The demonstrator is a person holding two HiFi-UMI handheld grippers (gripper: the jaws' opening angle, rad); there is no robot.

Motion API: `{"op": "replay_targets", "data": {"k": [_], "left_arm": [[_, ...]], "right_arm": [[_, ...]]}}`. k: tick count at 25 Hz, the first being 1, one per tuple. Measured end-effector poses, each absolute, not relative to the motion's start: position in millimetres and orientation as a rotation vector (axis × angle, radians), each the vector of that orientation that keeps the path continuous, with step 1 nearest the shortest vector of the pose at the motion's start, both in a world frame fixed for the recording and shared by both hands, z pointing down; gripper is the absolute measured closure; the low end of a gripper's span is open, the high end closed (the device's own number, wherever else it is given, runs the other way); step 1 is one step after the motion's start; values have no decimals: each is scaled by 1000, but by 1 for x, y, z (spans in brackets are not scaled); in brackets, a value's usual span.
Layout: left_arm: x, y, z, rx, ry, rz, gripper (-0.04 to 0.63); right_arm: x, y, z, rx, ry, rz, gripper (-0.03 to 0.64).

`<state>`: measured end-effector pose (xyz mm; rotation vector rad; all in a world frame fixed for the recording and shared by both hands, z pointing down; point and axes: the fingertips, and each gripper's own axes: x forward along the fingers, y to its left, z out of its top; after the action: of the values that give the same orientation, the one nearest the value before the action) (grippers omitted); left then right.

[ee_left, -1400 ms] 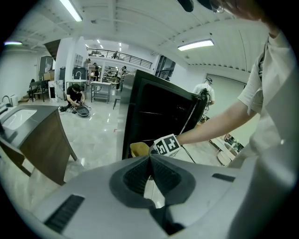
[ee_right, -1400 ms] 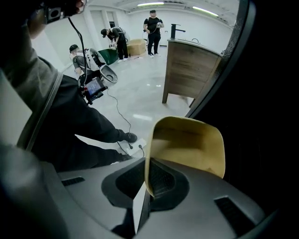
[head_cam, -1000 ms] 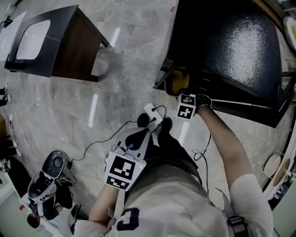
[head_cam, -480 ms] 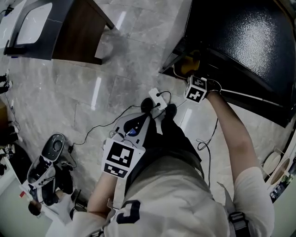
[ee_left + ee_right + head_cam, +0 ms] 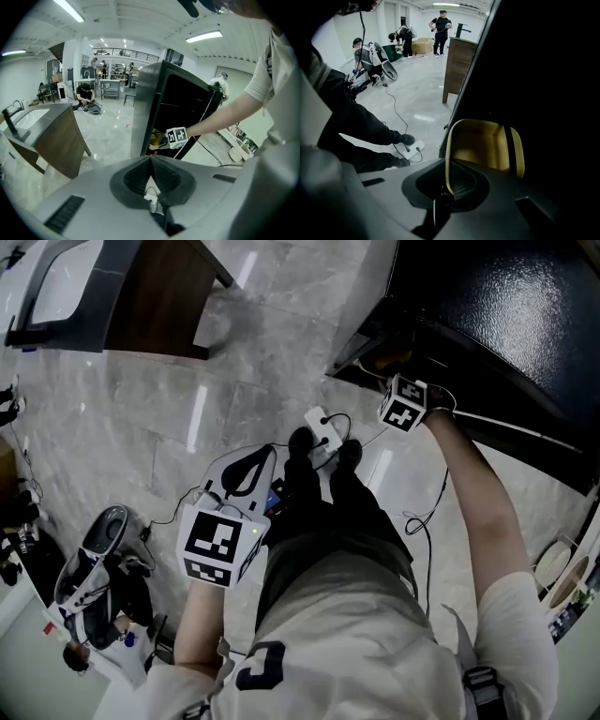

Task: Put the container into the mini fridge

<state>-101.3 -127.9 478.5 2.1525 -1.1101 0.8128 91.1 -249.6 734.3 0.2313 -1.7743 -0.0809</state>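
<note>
Over the last second the right hand-held gripper (image 5: pixel 447 187) has carried the yellow container (image 5: pixel 483 145) from the lip of the mini fridge (image 5: pixel 487 324) further into its dark opening. In the head view the container, which showed clearly just outside the mini fridge a moment ago, is now only a dull patch in the shadow at the opening. I judge the placing step to be nearly done, with only the setting down and release left. The right hand-held gripper's jaws are clamped on the container's near rim, one pad inside the wall and one outside. The container is off the floor and at least partly inside the mini fridge. It looks empty: its bare yellow inside shows, crossed by a dark strip I cannot identify. The inside of the mini fridge is too dark to show any shelf or contents. The left hand-held gripper (image 5: pixel 151 164) has drifted away from the mini fridge, over the floor beside the person's legs, with its jaws together on nothing.
</note>
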Motion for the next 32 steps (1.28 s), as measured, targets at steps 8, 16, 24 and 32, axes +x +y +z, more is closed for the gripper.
{"op": "replay_targets", "data": {"k": [8,16,24,32], "left_arm": [[-108,-119,488,2128,-1099,816,540],[-117,-115,496,2116,-1076,818,540],[-116,-118,500,2125,-1041,829,540],[-118,-123,502,2124,-1025,842,540]], "right_arm": [[97,-259,736,290,-1737,-111,582],[93,-277,737,409,-1728,-126,581],[96,-290,737,522,-1700,-186,581],[103,-302,736,564,-1685,-205,581]]}}
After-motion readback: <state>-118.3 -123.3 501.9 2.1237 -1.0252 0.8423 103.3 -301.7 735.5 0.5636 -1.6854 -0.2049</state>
